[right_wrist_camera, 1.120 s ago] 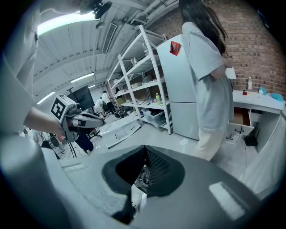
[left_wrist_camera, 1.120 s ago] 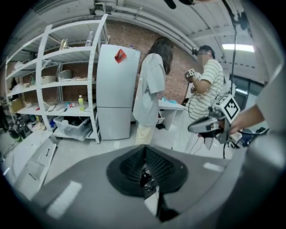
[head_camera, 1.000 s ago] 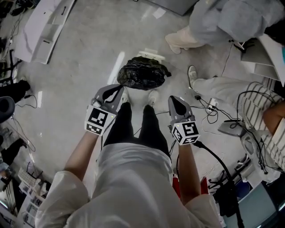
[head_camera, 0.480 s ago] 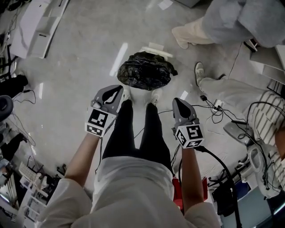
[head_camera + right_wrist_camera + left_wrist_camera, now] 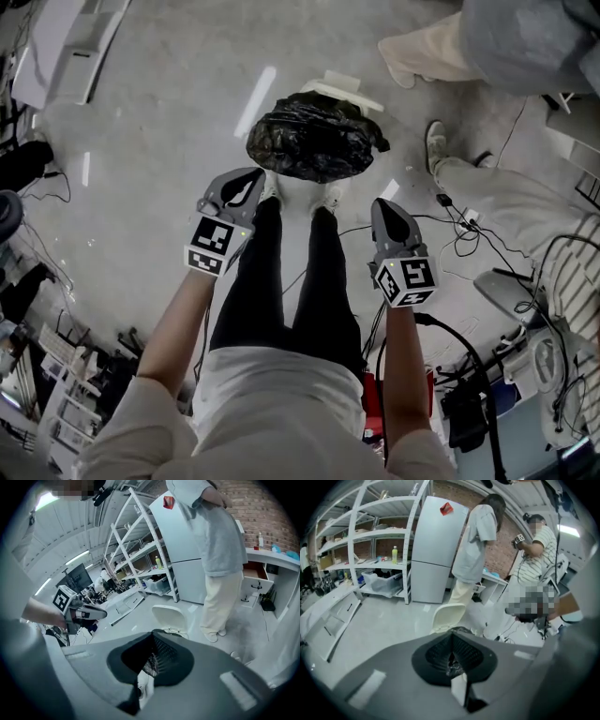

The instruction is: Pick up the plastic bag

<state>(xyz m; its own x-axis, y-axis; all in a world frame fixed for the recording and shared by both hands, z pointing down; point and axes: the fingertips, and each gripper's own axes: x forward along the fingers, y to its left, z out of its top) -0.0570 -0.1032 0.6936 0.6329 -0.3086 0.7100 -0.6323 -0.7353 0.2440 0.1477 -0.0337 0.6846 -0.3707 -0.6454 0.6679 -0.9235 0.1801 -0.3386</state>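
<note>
Plastic bag (image 5: 317,142), black, crumpled, bulging: on grey floor (image 5: 159,103), just ahead of and between both grippers, untouched. Left gripper (image 5: 251,183), right gripper (image 5: 386,208): grey, jaws closed together, holding nothing. Handling advice: part jaws, then pinch a raised fold.

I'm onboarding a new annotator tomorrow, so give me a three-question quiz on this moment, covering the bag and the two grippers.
1. True or false: the left gripper is clamped on the black plastic bag.
2. Where does the bag lie? A) on a shelf. B) on the floor, just ahead of the person's shoes. C) on a chair.
3. Fill in: the jaws of the left gripper and of the right gripper are both ____.

Key: 1 false, because the bag lies untouched ahead of it; 2 B; 3 shut, with nothing between them.
</note>
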